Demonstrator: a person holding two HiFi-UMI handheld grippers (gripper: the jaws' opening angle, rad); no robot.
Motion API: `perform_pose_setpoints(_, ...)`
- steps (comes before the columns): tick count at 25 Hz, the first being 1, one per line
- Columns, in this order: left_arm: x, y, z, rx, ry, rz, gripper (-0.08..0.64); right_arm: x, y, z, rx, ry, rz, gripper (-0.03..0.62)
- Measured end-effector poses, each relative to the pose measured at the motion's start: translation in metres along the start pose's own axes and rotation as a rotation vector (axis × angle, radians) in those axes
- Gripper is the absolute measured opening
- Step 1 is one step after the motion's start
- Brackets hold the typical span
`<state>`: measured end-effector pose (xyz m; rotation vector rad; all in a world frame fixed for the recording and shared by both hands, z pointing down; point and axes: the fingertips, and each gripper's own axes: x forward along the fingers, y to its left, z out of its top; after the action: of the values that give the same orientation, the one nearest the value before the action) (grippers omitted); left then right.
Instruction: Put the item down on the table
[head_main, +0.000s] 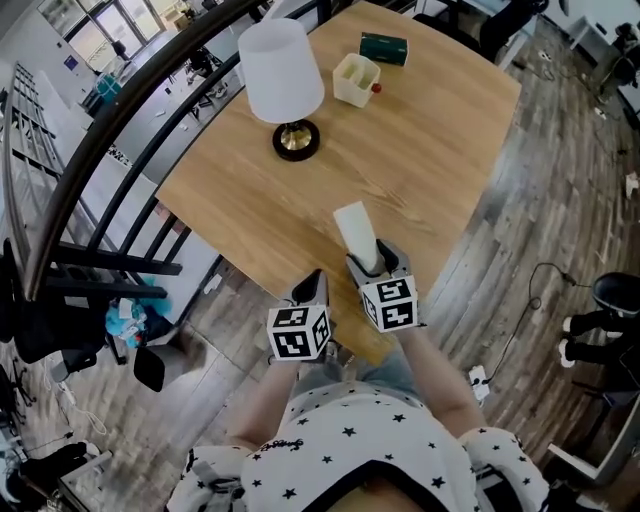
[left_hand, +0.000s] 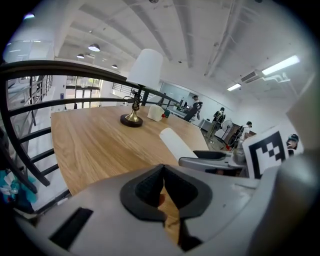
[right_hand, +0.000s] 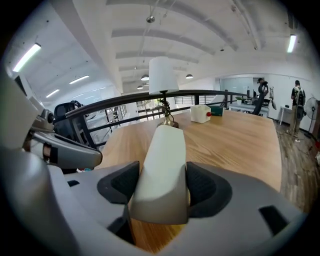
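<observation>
No word, number or brand name can be read anywhere. The left marker cube (head_main: 298, 333) and the right marker cube (head_main: 389, 302) carry black-and-white square patterns, no letters. The dark green box (head_main: 384, 47) on the table (head_main: 420, 150) bears pale print too small to read.

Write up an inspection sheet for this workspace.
Surface: wooden table, light grain.
Job's things: pale oblong item, clamped in the right hand-held gripper over the table's near edge; contact with the table cannot be told.
Clutter: white-shaded lamp, white container and green box, all at the far side.
Grippers: right shut on the item; left hand-held gripper shut, nothing between its jaws.
Cables: one cable on the floor to the right.
Surroundings: black railing beside the table; plank floor.
</observation>
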<state>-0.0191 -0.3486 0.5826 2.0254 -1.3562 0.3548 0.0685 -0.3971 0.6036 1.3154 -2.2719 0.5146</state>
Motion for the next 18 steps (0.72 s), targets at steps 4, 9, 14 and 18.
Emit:
perform_pose_setpoints(4, 0.009, 0.006, 0.0, -0.004, 0.014, 0.01, 0.013, 0.02, -0.003, -0.015, -0.012, 0.062, 0.008, 0.288)
perform_pose_setpoints(9, 0.017, 0.013, 0.001, -0.002, 0.025, 0.017, 0.014, 0.041, -0.009, -0.029, -0.033, 0.124, 0.007, 0.288)
perform_pose_setpoints(14, 0.02, 0.017, -0.004, -0.005, 0.046, 0.016, 0.014, 0.053, -0.01, -0.045, -0.038, 0.182, -0.003, 0.289)
perform_pose_setpoints(18, 0.021, 0.015, -0.005, -0.011, 0.046, 0.013, 0.013, 0.054, -0.008, -0.051, -0.077, 0.218, -0.015, 0.29)
